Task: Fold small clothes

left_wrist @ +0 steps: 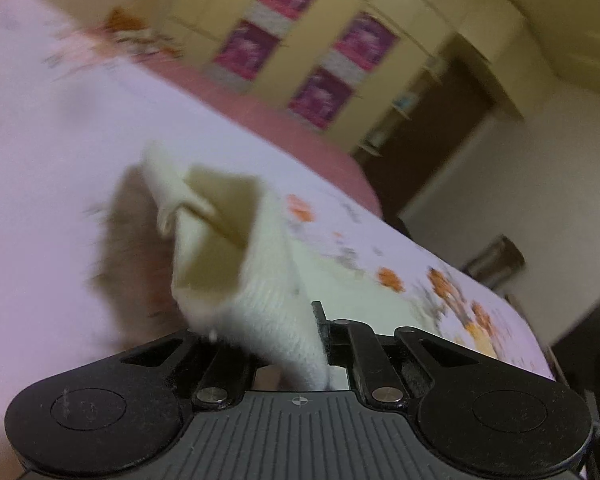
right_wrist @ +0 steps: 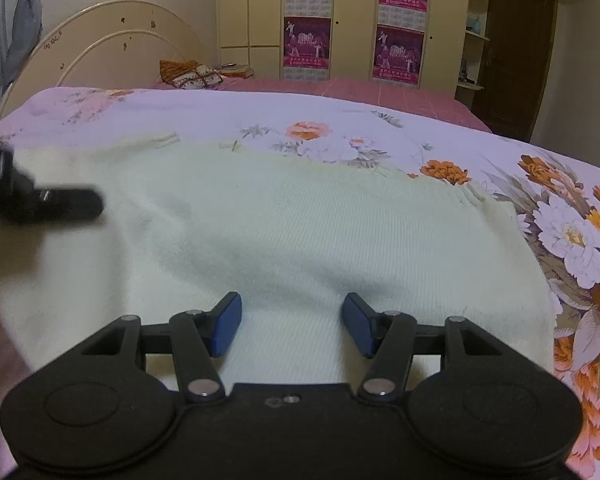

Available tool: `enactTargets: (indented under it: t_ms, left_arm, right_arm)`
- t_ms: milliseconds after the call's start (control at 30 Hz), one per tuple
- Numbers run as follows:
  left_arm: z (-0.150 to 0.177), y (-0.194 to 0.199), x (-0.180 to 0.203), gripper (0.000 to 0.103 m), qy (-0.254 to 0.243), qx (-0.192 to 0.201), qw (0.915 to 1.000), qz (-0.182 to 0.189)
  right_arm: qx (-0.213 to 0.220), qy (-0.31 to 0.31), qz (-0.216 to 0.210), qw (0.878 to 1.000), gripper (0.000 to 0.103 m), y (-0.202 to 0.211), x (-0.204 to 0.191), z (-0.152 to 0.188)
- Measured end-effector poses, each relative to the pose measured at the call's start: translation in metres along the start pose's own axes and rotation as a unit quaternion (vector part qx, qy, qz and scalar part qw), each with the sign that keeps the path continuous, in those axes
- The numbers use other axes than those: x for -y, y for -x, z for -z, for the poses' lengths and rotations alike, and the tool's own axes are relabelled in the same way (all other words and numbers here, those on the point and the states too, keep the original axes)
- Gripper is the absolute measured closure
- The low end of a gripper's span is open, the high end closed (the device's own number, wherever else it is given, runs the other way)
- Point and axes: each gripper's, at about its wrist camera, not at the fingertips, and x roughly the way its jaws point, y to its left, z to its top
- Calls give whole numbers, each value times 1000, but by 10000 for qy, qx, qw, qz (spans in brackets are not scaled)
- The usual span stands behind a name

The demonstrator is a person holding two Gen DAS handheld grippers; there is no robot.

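Right wrist view, left edge: the left gripper (right_wrist: 80, 200) comes in blurred and dark over the near-left part of a cream knit garment (right_wrist: 300, 232). The garment lies spread on a floral bedspread (right_wrist: 572, 232), ribbed texture visible, its right edge beside large white and orange printed flowers. Centre foreground: the right gripper (right_wrist: 292, 326) sits low over the garment's near edge, blue pads (right_wrist: 226, 326) parted with bare knit showing between them; jaws released, nothing grasped. Behind the bed, a curved cream headboard (right_wrist: 112, 52) at left, a patterned cushion (right_wrist: 192, 74), then a wardrobe (right_wrist: 356, 20) with magenta posters, a dark door (right_wrist: 516, 48) at right.

Left wrist view, motion-blurred and tilted: the left gripper is clenched on a fold of the cream garment, the cloth rising out of the closed jaws and hanging above the bedspread with a shadow beneath at left.
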Motion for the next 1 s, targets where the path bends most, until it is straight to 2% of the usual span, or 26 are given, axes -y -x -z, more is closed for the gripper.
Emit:
enactTargets:
  t_ms: [100, 133, 233, 333, 400, 500, 533, 567, 600, 667, 767, 833, 1000]
  left_arm:
    - [-1, -5, 38, 95, -592, -78, 9974, 399]
    - [2, -9, 52, 95, -808, -190, 9950, 550]
    - [18, -24, 82, 95, -1238, -608, 9872, 796]
    - [38, -33, 99, 95, -1522, -1029, 9782, 970]
    - [48, -34, 105, 95, -1686, -1147, 9741, 980]
    - [54, -31, 106, 92, -1763, -1330, 9724, 747]
    - [56, -29, 107, 90, -1810, -1342, 9714, 750]
    - [56, -23, 107, 76, -1837, -1365, 9703, 786]
    - [55, -17, 106, 54, -1835, -1384, 9696, 833]
    - [53, -4, 105, 32, -1868, -1319, 9697, 864]
    - [52, 17, 102, 31, -1916, -1220, 9699, 882]
    - [47, 26, 89, 31, -1767, -1107, 9749, 777]
    - [26, 26, 47, 31, -1211, -891, 9886, 3]
  right_arm:
    - [8, -218, -195, 9996, 47, 5, 7, -2]
    - [65, -430, -239, 9988, 54, 10, 15, -3]
    - [233, -989, -125, 9947, 54, 29, 44, 1]
    - [168, -1305, 31, 9913, 53, 42, 73, 11]
    - [106, -1481, 128, 9888, 53, 50, 90, 20]
    - [-29, -1511, 231, 9883, 54, 63, 103, 37]
    - [-46, -1560, 230, 9875, 54, 67, 107, 41]
    - [-49, -1610, 224, 9867, 54, 71, 109, 44]
    - [-43, -1677, 229, 9856, 54, 77, 112, 47]
    - [-25, -1865, 196, 9823, 53, 85, 116, 49]
    - [76, -2149, 85, 9766, 53, 100, 122, 51]
    - [157, -2205, 81, 9752, 53, 107, 124, 48]
    - [403, -2611, -230, 9642, 50, 118, 133, 40]
